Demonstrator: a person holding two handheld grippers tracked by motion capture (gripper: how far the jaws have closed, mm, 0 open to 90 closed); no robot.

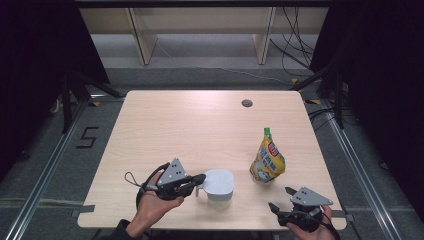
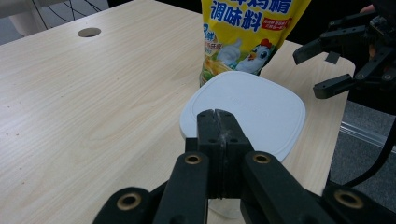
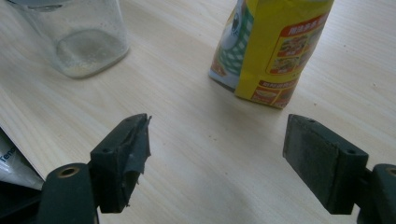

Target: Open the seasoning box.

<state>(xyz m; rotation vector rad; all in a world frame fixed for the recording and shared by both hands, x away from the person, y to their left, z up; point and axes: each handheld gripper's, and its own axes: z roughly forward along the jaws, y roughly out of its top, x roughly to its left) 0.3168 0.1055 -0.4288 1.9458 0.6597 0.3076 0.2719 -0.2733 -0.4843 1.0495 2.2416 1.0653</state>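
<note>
The left gripper (image 1: pixel 200 181), jaws together at the white lid's (image 2: pixel 245 109) edge on the glass jar (image 3: pixel 77 37) near the table's (image 1: pixel 190 120) front, seems ready to lift it, while the right gripper (image 1: pixel 281 199) waits open beside the yellow seasoning pouch (image 1: pixel 268 159).

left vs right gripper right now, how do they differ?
The left gripper has its jaws shut together, with nothing visibly between them; the right gripper has its jaws spread wide and empty. The left one sits at the edge of the jar's white lid; the right one is apart from the jar and the yellow seasoning pouch, near the table's front edge. Both are black and hand-held.
</note>
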